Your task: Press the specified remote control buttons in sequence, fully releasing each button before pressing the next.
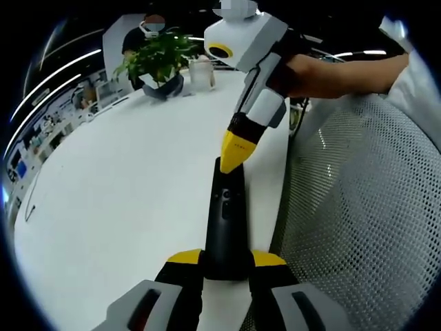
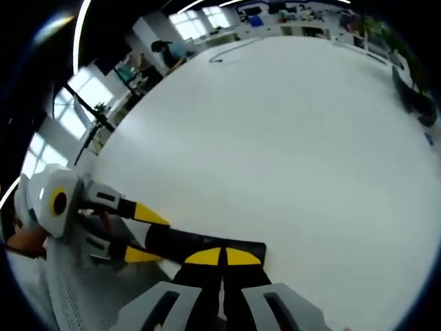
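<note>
A long black remote control (image 1: 224,214) lies at the edge of the white table (image 1: 124,179). My left gripper (image 1: 226,258) is shut on its near end, one yellow-tipped finger on each side. The right gripper (image 1: 238,155) comes down from the upper right, jaws shut, and its yellow tip touches the far end of the remote's top face. In the right gripper view the same remote (image 2: 186,243) runs leftwards from under my shut right gripper (image 2: 222,256). There the left gripper (image 2: 146,236) clamps its other end.
A potted plant (image 1: 155,58) and a white cup (image 1: 201,72) stand at the far end of the table, with a person behind them. A white mesh chair (image 1: 365,207) is close beside the table edge. A thin black cable (image 2: 227,52) lies far off on the table.
</note>
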A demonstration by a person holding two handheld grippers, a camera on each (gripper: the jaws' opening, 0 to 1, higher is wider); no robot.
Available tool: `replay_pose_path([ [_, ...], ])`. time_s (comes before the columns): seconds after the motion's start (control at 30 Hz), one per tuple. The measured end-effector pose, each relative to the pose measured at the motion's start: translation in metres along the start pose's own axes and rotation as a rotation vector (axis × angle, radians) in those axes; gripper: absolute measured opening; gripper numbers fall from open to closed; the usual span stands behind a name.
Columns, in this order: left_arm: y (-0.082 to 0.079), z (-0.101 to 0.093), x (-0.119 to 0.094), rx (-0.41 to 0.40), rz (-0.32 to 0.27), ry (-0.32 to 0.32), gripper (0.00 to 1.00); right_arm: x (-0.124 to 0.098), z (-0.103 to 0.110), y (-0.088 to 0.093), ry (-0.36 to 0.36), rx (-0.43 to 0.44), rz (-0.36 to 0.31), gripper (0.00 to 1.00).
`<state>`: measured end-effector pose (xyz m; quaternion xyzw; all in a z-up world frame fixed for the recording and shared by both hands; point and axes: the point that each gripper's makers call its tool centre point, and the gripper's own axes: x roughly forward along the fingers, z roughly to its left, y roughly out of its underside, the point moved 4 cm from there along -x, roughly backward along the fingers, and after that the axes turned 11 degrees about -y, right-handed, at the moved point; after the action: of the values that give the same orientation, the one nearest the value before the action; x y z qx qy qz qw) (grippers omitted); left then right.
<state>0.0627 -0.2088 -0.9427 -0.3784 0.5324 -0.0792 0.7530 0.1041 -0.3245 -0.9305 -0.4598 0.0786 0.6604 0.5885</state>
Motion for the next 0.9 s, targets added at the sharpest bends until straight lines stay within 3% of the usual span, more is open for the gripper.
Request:
replay_pose_path([
  [0.17,-0.001,0.000,0.001,0.003,-0.001,0.000,0.24,-0.001,-0.001,-0.002,-0.013,0.035,0.003,0.00],
  [0.23,-0.001,0.000,0.001,0.011,-0.003,0.000,0.24,-0.002,0.000,-0.005,-0.008,0.017,-0.023,0.00],
  [0.27,-0.002,0.000,0.001,0.023,-0.006,-0.002,0.24,-0.004,0.002,-0.012,0.002,-0.016,-0.071,0.00],
  [0.4,-0.003,0.000,0.002,0.043,-0.009,-0.004,0.24,-0.003,0.006,-0.013,-0.031,-0.017,-0.079,0.00],
  [0.5,-0.003,0.000,0.002,0.045,-0.010,-0.004,0.24,0.000,0.008,-0.012,-0.037,-0.018,-0.066,0.00],
  [0.57,-0.003,-0.003,0.002,0.003,-0.003,0.021,0.24,0.004,0.008,-0.010,-0.035,-0.023,-0.047,0.00],
  [0.9,-0.002,-0.004,0.002,0.015,-0.014,0.019,0.24,0.009,0.006,-0.001,-0.019,-0.009,0.016,0.00],
])
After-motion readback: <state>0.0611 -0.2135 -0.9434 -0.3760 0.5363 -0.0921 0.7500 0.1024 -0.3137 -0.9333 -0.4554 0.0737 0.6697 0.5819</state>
